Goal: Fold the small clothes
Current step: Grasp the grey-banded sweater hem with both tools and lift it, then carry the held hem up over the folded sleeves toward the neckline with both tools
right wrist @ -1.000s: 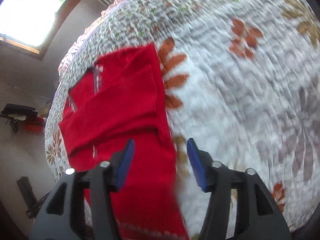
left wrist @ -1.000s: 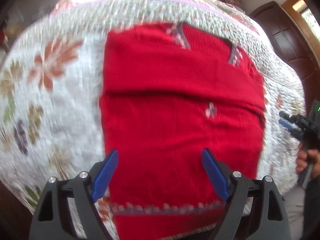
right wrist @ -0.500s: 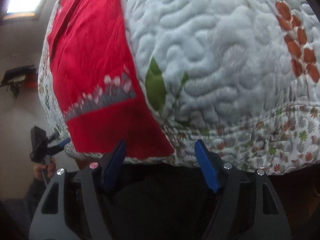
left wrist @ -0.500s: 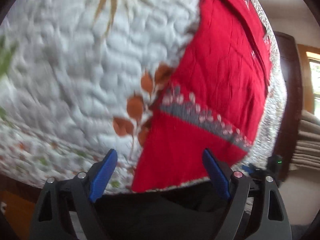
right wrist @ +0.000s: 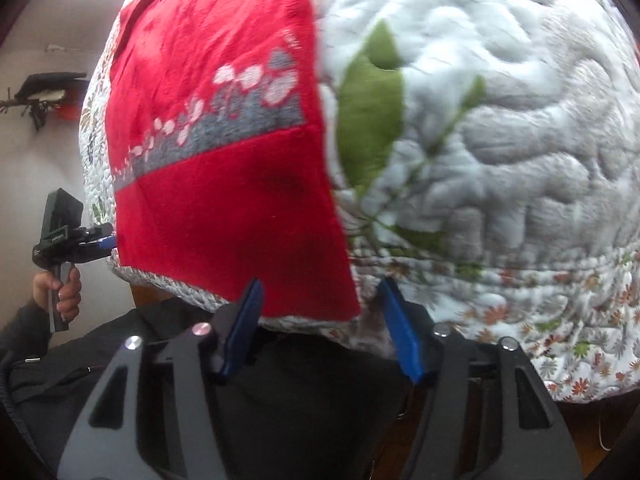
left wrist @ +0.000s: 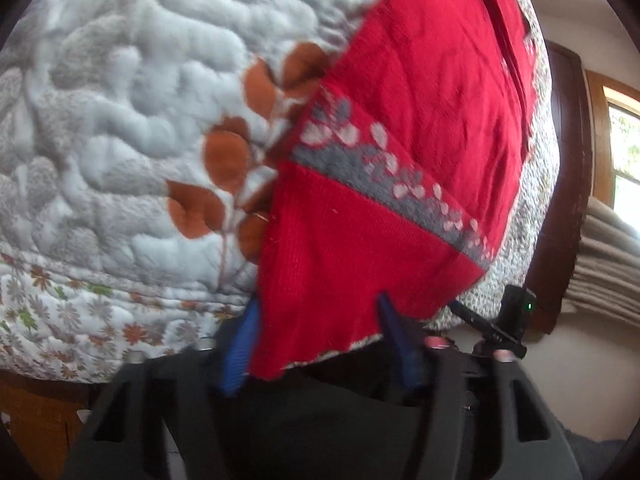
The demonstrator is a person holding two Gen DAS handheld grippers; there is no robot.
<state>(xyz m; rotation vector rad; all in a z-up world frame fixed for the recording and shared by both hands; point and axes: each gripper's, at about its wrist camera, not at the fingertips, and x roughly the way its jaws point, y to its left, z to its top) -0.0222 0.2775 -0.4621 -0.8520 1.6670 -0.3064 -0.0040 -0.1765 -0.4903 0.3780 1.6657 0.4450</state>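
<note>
A red knitted garment (left wrist: 420, 100) with a grey, white-flowered band lies on the quilted bedspread (left wrist: 120, 80), and its hem hangs over the near edge of the bed. My left gripper (left wrist: 320, 340) is open, with the hem's left corner (left wrist: 280, 352) between its blue fingers. In the right wrist view the same garment (right wrist: 224, 200) ends at its right corner (right wrist: 344, 308). That corner sits between the blue fingers of my open right gripper (right wrist: 324, 328). Each view also shows the other gripper at the far hem corner, the left one held by a hand (right wrist: 60, 292).
The quilt (right wrist: 520, 120) drapes down over the bed's side. A dark wooden door (left wrist: 568, 160), a window (left wrist: 624, 152) and beige curtains (left wrist: 608, 240) stand beyond the bed. The person's dark clothing (right wrist: 320, 400) fills the space below the grippers. The wooden bed frame (left wrist: 32, 420) shows low left.
Both grippers have come down from over the garment to its hem at the bed's near edge. Their fingers now stand closer together, each pair around a hem corner.
</note>
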